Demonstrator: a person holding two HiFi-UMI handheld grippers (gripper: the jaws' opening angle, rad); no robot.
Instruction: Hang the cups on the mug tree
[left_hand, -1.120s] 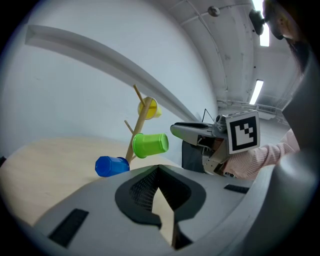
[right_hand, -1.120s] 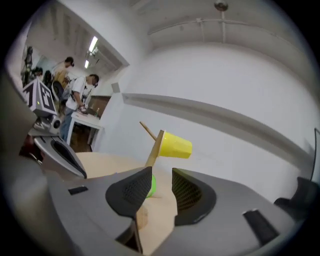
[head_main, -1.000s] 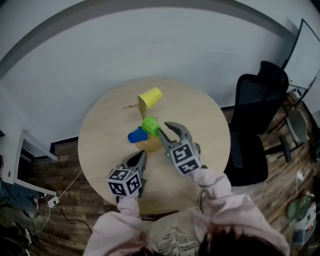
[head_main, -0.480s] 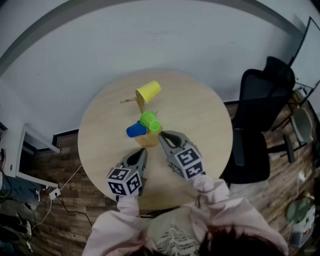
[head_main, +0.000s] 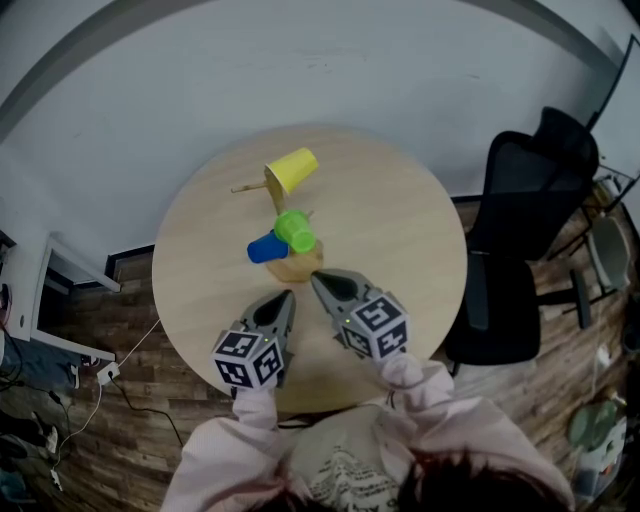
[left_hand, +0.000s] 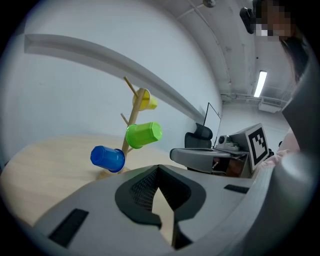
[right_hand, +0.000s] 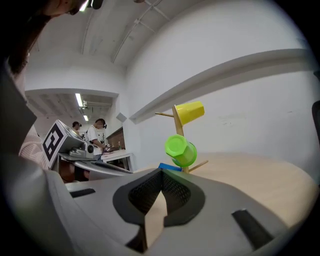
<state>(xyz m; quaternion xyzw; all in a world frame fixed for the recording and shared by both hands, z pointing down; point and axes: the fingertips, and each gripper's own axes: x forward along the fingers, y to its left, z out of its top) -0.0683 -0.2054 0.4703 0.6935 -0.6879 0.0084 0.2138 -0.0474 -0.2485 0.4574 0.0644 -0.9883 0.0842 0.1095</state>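
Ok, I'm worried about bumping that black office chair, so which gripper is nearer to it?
Right. The right gripper lies between the chair and the left gripper, which is farther away.

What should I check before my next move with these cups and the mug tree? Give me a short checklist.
1. Yellow cup hangs on the top peg of the mug tree: ok.
2. Green cup hangs on a middle peg: ok.
3. Blue cup hangs on a low peg: ok.
4. Left gripper shut, nothing between its jaws: ok.
5. Right gripper shut, nothing between its jaws: ok.
6. Both grippers apart from the tree: ok.
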